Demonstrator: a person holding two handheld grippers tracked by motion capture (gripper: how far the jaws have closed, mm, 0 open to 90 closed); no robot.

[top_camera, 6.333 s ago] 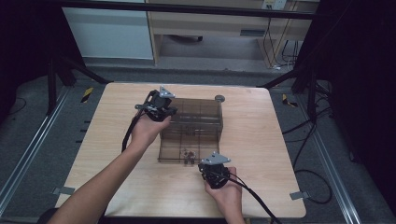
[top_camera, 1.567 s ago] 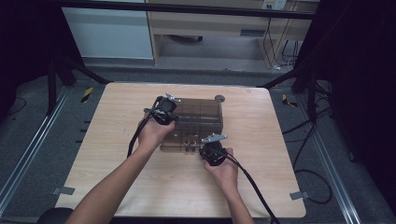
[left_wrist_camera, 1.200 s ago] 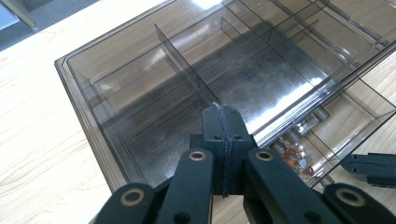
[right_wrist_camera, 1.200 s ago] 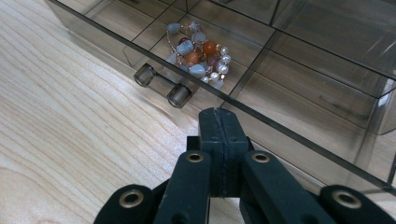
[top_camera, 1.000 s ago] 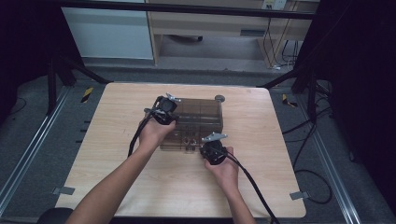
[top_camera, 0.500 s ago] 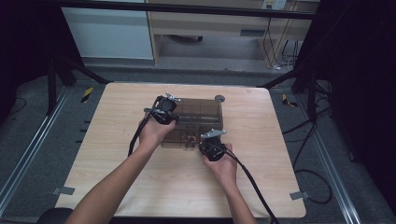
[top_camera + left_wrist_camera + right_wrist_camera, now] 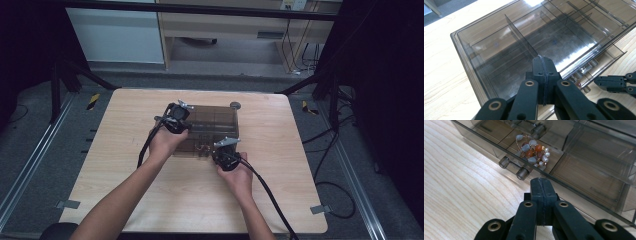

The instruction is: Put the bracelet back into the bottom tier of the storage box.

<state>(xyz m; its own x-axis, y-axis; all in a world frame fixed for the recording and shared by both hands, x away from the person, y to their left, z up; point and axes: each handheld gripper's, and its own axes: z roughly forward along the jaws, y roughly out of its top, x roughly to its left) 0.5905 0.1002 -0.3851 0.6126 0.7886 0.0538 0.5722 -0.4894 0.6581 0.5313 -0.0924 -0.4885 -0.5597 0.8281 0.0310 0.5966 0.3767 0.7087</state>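
Organizer box [image 7: 210, 130]: smoky clear plastic, dividers inside, bead jewellery [image 7: 532, 151] in drawer.

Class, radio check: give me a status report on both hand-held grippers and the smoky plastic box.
Left hand-held gripper shut, over the box top. Right hand-held gripper shut, at the drawer front. Bead jewellery lies inside the drawer. Nothing in the way.
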